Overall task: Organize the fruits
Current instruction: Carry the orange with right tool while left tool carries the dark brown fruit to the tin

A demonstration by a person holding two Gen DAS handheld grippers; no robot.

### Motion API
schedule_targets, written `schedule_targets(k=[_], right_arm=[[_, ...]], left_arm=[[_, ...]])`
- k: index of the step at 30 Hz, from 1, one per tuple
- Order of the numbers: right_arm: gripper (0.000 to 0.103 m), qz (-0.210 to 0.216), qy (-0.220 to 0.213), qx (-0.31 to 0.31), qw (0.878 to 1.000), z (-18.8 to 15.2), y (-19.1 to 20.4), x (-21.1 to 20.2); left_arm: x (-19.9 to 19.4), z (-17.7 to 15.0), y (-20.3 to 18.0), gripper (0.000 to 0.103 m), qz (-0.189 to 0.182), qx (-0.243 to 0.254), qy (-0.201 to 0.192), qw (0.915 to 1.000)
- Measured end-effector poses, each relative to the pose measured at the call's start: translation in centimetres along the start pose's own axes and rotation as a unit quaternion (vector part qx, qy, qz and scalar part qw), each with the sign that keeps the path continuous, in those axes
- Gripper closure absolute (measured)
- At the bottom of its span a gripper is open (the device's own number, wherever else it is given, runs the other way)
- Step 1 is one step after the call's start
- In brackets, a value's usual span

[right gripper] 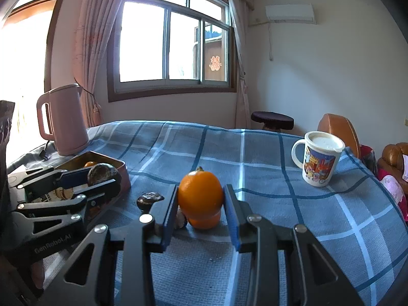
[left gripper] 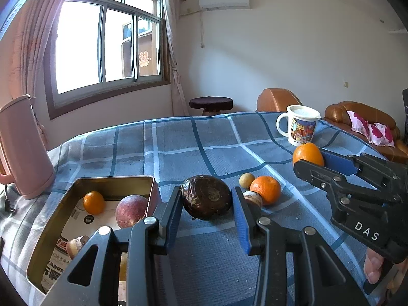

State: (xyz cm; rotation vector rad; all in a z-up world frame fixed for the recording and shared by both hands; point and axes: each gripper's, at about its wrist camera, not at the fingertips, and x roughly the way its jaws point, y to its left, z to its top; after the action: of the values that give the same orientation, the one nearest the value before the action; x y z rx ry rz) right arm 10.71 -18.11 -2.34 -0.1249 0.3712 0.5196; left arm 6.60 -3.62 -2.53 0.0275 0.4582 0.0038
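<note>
Toward the desk's left edge a pink kettle [left gripper: 24, 148] stands behind an open metal tin [left gripper: 112, 186] holding a small orange [left gripper: 94, 202] and a reddish fruit [left gripper: 131, 211]. Just right of the tin, the left tongs [left gripper: 206, 204] are closed partway on a dark wrinkled fruit [left gripper: 206, 196]. Beside them a tangerine [left gripper: 265, 189] lies on the checked cloth [left gripper: 178, 148]. Further right, the right tongs [right gripper: 201, 199] pinch an orange [right gripper: 200, 195]. A lidded mug [right gripper: 318, 162] stands near the far right corner.
</note>
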Motion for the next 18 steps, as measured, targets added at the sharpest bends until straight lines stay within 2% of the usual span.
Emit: schedule_targets(k=[18], right_arm=[[0.065, -0.003, -0.018, -0.008, 1.0, 0.1, 0.2, -0.7]], left_arm=[[-1.2, -0.2, 0.1, 0.063, 0.01, -0.003, -0.03, 0.9995]])
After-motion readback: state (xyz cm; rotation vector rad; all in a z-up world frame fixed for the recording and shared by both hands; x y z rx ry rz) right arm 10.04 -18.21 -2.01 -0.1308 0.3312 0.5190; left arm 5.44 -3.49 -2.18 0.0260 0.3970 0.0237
